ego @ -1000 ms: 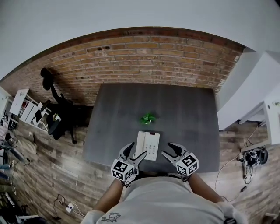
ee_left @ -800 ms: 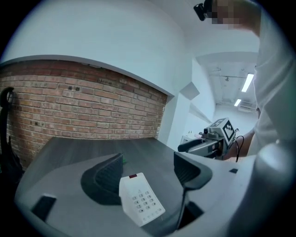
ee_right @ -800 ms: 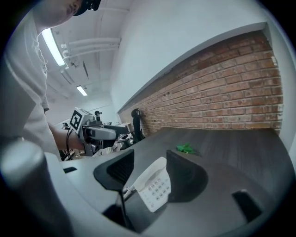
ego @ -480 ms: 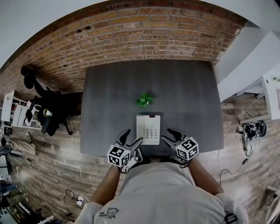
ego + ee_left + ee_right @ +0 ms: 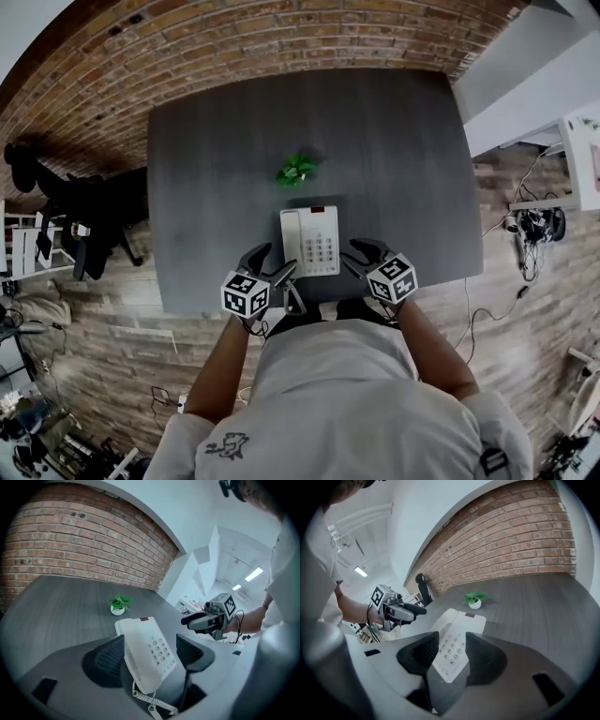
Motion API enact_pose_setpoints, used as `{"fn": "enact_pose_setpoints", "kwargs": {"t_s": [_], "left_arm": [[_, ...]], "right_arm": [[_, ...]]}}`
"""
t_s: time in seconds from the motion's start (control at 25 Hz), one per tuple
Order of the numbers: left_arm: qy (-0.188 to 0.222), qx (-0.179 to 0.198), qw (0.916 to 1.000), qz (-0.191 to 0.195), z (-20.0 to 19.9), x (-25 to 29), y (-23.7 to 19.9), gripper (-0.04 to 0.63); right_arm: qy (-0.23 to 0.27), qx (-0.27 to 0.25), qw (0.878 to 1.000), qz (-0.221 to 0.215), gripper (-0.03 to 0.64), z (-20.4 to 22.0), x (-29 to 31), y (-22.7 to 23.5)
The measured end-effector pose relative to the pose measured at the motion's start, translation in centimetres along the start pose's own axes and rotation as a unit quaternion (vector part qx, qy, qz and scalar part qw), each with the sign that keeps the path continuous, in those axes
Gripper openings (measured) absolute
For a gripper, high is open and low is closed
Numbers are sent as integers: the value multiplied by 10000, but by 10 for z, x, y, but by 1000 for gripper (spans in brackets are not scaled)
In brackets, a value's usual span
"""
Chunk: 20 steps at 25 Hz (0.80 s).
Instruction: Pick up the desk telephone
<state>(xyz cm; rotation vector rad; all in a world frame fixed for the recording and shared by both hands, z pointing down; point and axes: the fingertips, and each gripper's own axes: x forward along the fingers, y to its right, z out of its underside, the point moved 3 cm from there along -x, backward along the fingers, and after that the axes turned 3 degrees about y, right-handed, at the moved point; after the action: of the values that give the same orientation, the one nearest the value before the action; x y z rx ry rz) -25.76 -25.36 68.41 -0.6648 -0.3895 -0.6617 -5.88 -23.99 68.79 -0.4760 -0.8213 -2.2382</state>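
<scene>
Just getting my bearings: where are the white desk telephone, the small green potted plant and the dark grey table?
white desk telephone (image 5: pixel 319 247): head view, keypad.
small green potted plant (image 5: pixel 295 171): head view, leaves.
dark grey table (image 5: pixel 394 136): head view, bare top.

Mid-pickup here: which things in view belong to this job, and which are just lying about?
Job:
- desk telephone
- left hand-held gripper, jaws apart, not gripping
- right hand-held gripper, jaws just been closing, nothing between them yet
- table under the telephone

Lying about:
- small potted plant
- office chair
- floor cables
</scene>
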Motion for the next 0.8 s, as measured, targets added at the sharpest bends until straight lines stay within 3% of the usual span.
{"fn": "enact_pose_setpoints", "kwargs": {"t_s": [0.56, 0.8], "left_arm": [[-459, -481, 9968, 453, 46, 37, -36, 350], [-357, -955, 9921, 736, 56, 47, -46, 350]], "right_arm": [[-530, 803, 9953, 65, 153, 58, 41, 31], [-732, 1159, 9905, -140, 146, 74, 56, 34]]}}
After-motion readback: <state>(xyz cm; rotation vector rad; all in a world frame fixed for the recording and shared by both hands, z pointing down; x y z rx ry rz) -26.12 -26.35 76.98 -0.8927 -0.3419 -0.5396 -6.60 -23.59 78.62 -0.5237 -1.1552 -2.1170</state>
